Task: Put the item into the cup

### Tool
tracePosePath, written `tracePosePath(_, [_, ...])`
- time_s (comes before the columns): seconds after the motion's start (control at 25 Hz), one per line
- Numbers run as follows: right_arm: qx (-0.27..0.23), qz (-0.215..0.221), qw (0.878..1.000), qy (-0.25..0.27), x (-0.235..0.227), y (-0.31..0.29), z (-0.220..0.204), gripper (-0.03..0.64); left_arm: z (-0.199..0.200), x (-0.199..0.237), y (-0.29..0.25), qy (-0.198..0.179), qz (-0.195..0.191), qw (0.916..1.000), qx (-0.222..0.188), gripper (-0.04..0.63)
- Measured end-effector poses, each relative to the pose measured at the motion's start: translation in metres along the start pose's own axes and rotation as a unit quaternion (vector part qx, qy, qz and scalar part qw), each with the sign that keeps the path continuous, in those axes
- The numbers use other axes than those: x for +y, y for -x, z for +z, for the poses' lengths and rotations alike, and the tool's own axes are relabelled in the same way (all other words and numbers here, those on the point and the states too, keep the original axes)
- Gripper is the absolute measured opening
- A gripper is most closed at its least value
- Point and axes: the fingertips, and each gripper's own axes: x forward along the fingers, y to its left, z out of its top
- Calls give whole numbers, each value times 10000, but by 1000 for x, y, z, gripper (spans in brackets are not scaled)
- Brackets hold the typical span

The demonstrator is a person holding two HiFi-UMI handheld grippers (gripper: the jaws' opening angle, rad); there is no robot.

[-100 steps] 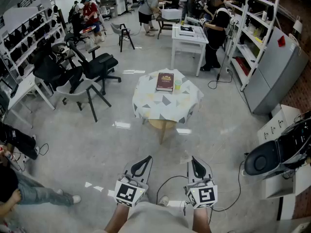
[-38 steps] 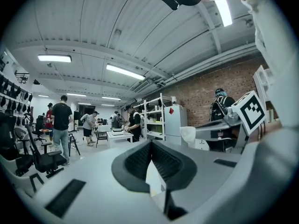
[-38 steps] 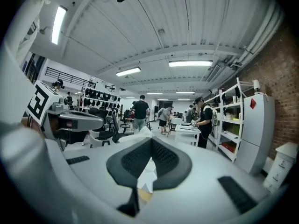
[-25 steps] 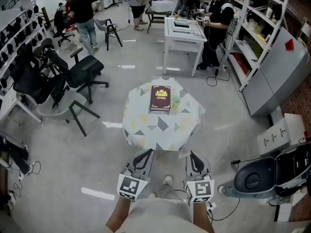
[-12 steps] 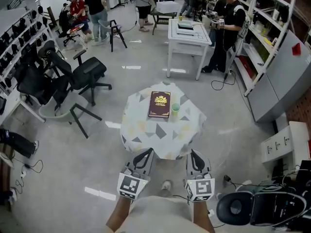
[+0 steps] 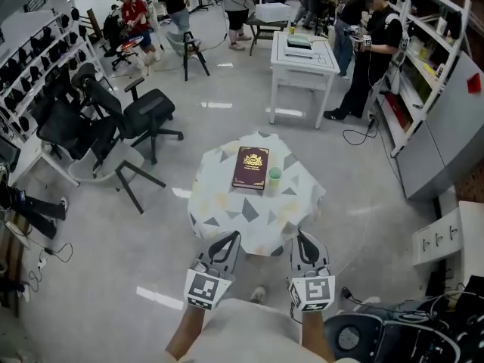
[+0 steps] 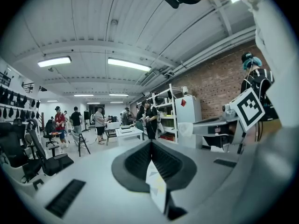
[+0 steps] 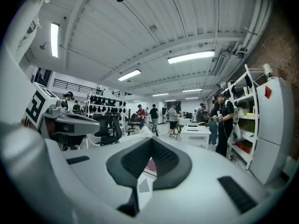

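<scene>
- Grey shiny floor of a busy workshop fills the head view; a small round table under a triangle-print cloth stands at 12 o'clock from the grippers.
- On it lies a dark red book, and the green cup stands upright just at the book's 3 o'clock.
- Any smaller item on the cloth is too small to make out from here, and the cup's inside cannot be seen.
- Left gripper and right gripper hang side by side at the table's near edge, at 6 o'clock of the book, well apart from the cup.
- Each gripper view shows its jaws pressed together at the tips with nothing between them; only a sliver of cloth peeps through the slit below.
- The person's forearms are cut off by the bottom edge.
- Black chairs stand at the table's 10 o'clock, and a white table at 12 to 1 o'clock.
- A person in black stands by shelves at 2 o'clock, with a grey cabinet at 3 o'clock.
- A black machine at 5 o'clock is cut off by the corner; what it is cannot be told.
- More people at the far wall are too small to describe.
</scene>
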Motion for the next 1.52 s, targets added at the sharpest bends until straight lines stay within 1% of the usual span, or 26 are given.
tracePosePath(0.28, [-36, 101, 9999, -32, -14, -15, 1, 5, 6, 5, -20, -40, 128, 9999, -20, 12])
tracePosePath(0.8, [-22, -30, 10000, 67, -30, -42, 0, 5, 5, 17, -56, 4, -46, 9999, -142, 12])
tracePosePath(1.08, [84, -170, 9998, 98, -30, -68, 1, 5, -1, 43, -74, 105, -160, 9997, -117, 12])
tracePosePath(1.52, [158, -431, 9989, 130, -40, -135, 7, 5, 4, 96, -129, 120, -441, 9988, -187, 12])
